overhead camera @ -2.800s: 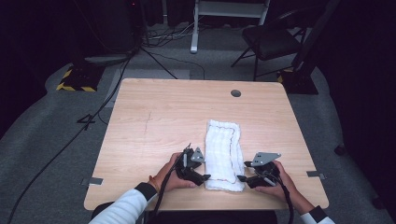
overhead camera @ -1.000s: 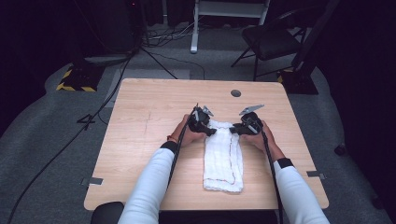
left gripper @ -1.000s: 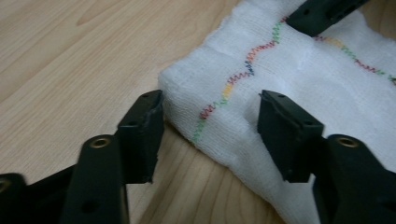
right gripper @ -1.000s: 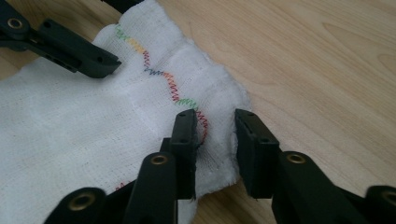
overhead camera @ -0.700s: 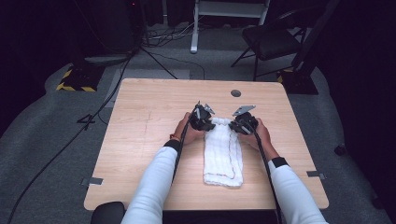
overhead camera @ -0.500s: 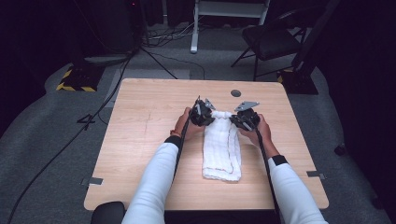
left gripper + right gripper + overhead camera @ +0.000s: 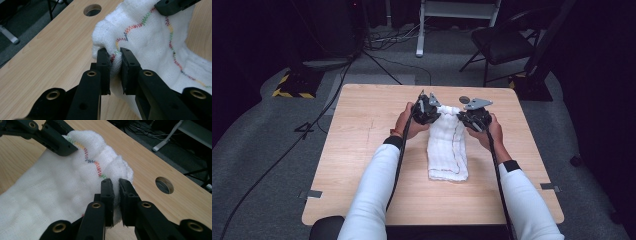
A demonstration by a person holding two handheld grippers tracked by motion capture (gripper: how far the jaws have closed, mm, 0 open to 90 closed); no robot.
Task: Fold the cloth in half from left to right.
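my left gripper and right gripper are each clamped on a corner of the white cloth. i've carried those corners from the table's 6 o'clock edge up toward 12, so the cloth lies folded mid-table.

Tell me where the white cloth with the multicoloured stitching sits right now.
In the high view the white woven cloth with multicoloured zigzag stitching lies right of centre on the wooden table, its far end pinched between the left tongs and right tongs, near the round hole.
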